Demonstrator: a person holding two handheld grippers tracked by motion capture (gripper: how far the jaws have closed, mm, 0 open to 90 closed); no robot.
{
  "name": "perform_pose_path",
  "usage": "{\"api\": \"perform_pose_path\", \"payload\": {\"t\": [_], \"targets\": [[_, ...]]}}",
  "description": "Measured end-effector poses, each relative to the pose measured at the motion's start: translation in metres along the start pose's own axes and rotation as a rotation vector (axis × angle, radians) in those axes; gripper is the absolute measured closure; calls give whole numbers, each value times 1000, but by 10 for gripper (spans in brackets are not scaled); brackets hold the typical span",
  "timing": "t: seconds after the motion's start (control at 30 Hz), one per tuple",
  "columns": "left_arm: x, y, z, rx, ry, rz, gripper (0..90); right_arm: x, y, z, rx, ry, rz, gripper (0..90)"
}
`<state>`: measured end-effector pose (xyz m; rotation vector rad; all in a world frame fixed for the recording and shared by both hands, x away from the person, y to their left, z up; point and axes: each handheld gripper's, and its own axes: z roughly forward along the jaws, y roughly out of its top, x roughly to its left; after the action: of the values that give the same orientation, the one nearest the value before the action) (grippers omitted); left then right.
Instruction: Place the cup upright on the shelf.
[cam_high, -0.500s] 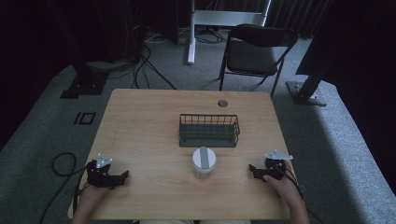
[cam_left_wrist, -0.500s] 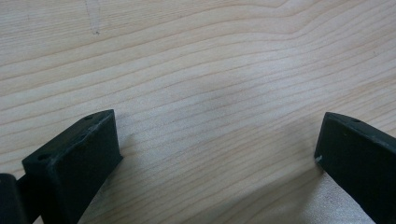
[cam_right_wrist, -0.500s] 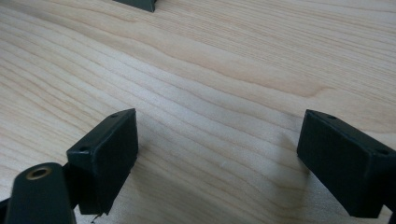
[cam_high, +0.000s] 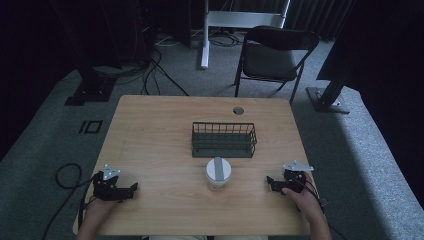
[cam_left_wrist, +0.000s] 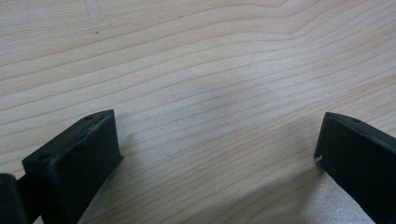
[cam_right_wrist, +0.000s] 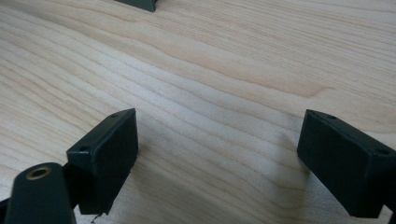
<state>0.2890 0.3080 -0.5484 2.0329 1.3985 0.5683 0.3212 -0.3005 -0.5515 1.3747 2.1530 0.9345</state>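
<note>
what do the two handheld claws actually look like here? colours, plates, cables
Both are black. The left claw and the right claw each carry a grey three-cornered plate on top. A black cable loops off the table edge from the left one; a thinner cable trails back along the hand from the right. Up close, the fingers are blocky matte-black pads with small screw holes at the corners. No sleeves visible on the forearms.

Left gripper (cam_left_wrist: 217, 154) low over bare wood, jaws wide apart

Its two black jaws rise from the bottom corners, one at the left and one at the right, with nothing held between them. Pale wooden table (cam_left_wrist: 201, 70) with wavy grain runs ahead of the jaws and in the gap between them; a faint dark mark sits far ahead, toward the left.
</note>
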Motion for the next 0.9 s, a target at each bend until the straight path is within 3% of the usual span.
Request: {"api": "perform_pose_path", "payload": {"t": [0.23,0.43,0.53,0.63,0.9], "targets": [[0,0,0,0,0,0,2,0,0,0,0,6,-4,120],[0,0,0,2,0,1,2,-2,0,-1,-16,54,20,120],[0,0,0,2,0,1,2,-2,0,-1,-15,33,-4,120],[0,0,0,2,0,0,1,1,1,-2,-26,66,0,120],[0,0,0,2,0,1,2,8,8,-5,-47,89,-33,121]]}}
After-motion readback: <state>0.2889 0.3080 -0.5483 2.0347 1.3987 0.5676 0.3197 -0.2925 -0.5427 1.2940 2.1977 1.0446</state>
